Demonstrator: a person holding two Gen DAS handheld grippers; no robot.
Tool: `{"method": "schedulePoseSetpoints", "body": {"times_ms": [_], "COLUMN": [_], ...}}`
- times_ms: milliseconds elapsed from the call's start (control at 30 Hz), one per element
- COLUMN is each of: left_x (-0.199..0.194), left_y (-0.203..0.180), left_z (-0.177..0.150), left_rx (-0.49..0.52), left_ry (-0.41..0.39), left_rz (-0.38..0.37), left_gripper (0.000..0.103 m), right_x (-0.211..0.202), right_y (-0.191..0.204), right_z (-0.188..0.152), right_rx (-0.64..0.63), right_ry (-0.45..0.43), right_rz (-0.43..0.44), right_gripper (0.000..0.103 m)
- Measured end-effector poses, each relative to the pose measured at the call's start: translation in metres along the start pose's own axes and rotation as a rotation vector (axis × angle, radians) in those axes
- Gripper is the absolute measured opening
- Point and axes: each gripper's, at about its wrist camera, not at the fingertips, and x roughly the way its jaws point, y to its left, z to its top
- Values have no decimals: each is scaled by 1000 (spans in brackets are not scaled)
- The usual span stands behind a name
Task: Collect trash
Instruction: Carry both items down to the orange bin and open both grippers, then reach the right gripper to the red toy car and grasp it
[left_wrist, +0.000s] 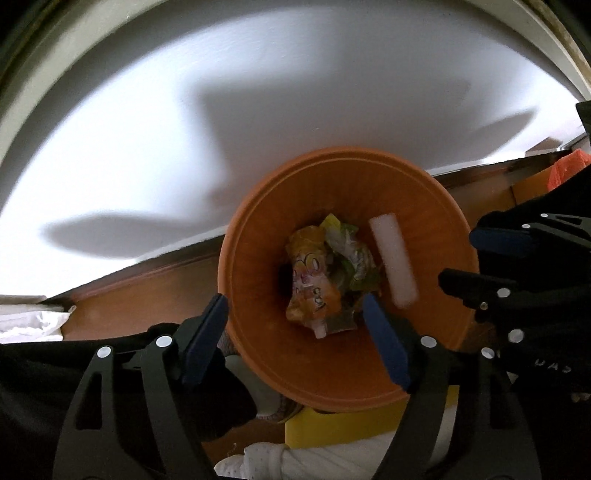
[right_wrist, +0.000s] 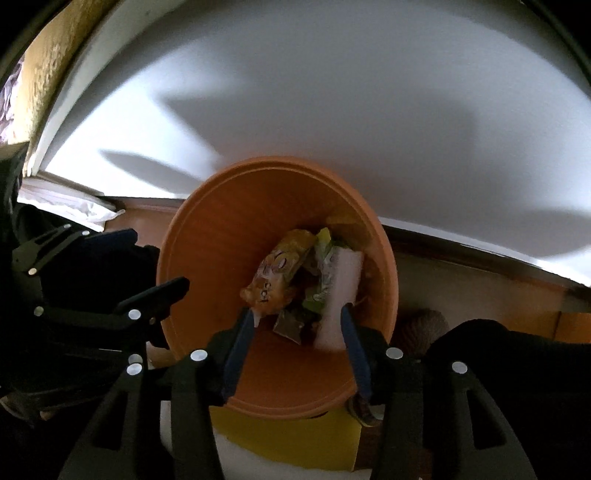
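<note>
A round orange bin (left_wrist: 258, 229) stands against a white wall, and both grippers hang over its mouth pointing down. Inside lie an orange-yellow snack wrapper (left_wrist: 310, 280) and crumpled green wrappers (left_wrist: 351, 254). A white foam block (left_wrist: 393, 262), blurred, is inside the bin near its right wall, free of both grippers. My left gripper (left_wrist: 293, 306) is open above the wrappers with nothing between its pads. My right gripper (right_wrist: 295, 314) is open too. The foam block (right_wrist: 343, 291) shows just inside its right finger, below the pads. In that view the wrapper (right_wrist: 275, 277) lies in the bin (right_wrist: 177, 236).
The white wall (left_wrist: 295, 92) rises right behind the bin, with a wooden skirting and floor (left_wrist: 147, 291) at its foot. A yellow object (left_wrist: 332, 424) and a white mesh shoe (left_wrist: 266, 461) lie below the bin. White cloth (left_wrist: 29, 321) sits far left.
</note>
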Motion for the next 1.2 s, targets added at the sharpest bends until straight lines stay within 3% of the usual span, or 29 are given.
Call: {"method": "schedulePoseSetpoints", "body": {"times_ms": [333, 500, 600, 800, 967, 1067, 1200], "left_x": [-1, -14, -43, -123, -182, -196, -198], "left_y": [-1, 3, 5, 19, 33, 41, 53], "left_z": [1, -3, -9, -14, 23, 70, 129], "left_rx": [-3, 3, 12, 47, 47, 29, 11], "left_ry": [-4, -32, -109, -348, -578, -646, -667], "left_rz": [-5, -53, -99, -127, -91, -52, -54], "left_gripper": [74, 74, 74, 75, 87, 87, 87], "right_x": [-11, -35, -63, -154, -231, -248, -246], "right_y": [-13, -11, -11, -10, -20, -25, -39], "right_z": [-8, -17, -24, -29, 27, 82, 162], "right_rx": [30, 5, -17, -158, -220, -270, -332], "right_ry": [-26, -72, -131, -306, -509, -584, -611], "right_rz": [6, 8, 22, 48, 37, -56, -179], "right_gripper": [57, 61, 63, 67, 72, 72, 72]}}
